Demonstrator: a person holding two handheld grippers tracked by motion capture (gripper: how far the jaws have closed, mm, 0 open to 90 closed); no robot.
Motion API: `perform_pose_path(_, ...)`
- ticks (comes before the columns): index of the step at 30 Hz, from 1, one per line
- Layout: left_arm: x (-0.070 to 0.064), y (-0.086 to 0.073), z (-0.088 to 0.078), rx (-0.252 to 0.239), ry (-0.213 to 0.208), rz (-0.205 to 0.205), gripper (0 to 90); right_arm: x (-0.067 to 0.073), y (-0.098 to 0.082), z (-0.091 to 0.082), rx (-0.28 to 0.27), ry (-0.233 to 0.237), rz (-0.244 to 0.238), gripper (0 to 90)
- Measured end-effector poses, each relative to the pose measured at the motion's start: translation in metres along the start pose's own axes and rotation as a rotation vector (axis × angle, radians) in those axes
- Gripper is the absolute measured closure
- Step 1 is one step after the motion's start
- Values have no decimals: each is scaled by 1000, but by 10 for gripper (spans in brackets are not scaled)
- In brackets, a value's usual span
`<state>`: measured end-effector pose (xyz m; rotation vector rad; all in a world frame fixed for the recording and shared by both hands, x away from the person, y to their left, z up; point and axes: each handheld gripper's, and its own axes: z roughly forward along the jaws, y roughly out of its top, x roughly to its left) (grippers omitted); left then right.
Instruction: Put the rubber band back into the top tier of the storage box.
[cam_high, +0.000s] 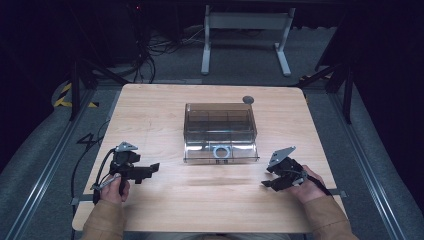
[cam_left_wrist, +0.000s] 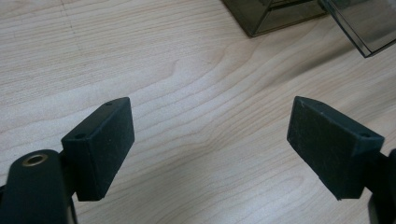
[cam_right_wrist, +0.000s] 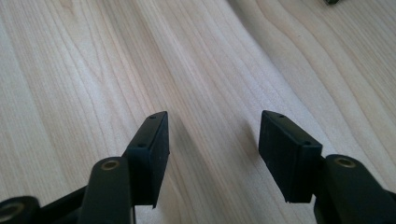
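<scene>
One clear storage box (cam_high: 220, 131) mid-table, two grippers, left gripper (cam_high: 150, 170) and right gripper (cam_high: 266, 183), jaws apart, empty.

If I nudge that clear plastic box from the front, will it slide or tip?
The clear plastic box looks low, wide and flat-based, so it would probably slide on the smooth wooden table rather than tip. It appears thin-walled and nearly empty, so likely light.

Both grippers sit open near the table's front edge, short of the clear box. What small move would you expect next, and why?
Probably the left gripper eases forward and inward toward the clear plastic box. Its jaws stand wide apart with nothing between them, the box's near corner shows just ahead in the left gripper view, and bare table lies between. The right gripper, also open and empty, points across the wood instead.
</scene>
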<state>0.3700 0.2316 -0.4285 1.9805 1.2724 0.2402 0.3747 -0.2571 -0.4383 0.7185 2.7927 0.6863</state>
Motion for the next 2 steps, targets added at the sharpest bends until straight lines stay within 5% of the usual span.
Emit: perform_pose_path(2, 0, 0, 0, 1, 1, -2, 157, 0, 0, 0, -2, -1, 1, 438)
